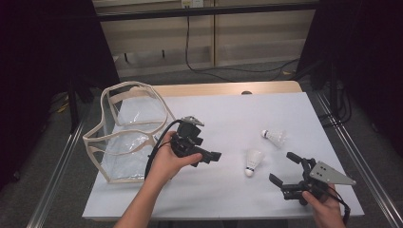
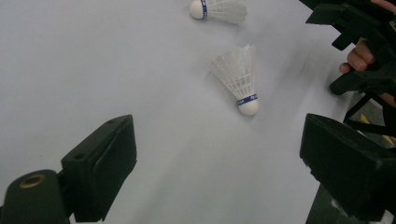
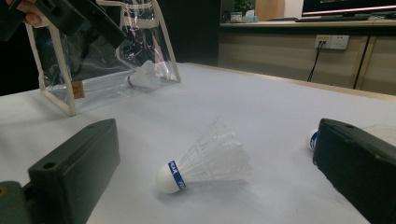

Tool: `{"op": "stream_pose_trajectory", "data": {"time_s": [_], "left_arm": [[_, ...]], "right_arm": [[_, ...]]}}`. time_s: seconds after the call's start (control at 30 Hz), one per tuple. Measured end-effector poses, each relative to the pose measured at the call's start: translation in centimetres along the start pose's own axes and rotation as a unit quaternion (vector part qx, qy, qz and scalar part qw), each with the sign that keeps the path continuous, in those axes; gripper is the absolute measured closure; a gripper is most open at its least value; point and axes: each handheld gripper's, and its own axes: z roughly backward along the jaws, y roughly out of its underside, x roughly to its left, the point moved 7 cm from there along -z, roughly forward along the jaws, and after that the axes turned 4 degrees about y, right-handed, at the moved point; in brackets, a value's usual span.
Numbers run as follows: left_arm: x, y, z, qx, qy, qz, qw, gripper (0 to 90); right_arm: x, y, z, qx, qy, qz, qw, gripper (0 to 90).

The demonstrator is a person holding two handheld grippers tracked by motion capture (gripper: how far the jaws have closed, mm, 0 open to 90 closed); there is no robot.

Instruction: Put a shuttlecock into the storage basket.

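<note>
left tongs (image 1: 215, 156): black, blocky jaws, black cable | right tongs (image 1: 284, 169): black, grey three-cornered plate

At lower right of the right gripper view, the far shuttlecock (image 3: 312, 139) hides behind the gripper's jaw, only its cork showing. The shuttlecock in the clear bag (image 3: 142, 77) is blurred by plastic.

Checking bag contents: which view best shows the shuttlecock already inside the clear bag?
Right gripper view: the bagged shuttlecock shows through the clear bag wall, low and side-on. High view shows the bag, but glare hides its contents. Left gripper view faces the two loose shuttlecocks.
</note>
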Motion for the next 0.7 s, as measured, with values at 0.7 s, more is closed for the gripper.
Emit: {"op": "stream_pose_trajectory", "data": {"time_s": [0.7], "left_arm": [[0.3, 1.5, -2.1, 0.008, 0.0, 0.003, 1.0, 10.0]], "right_arm": [[0.0, 0.1, -0.2, 0.004, -0.002, 0.001, 1.0, 0.4]]}}
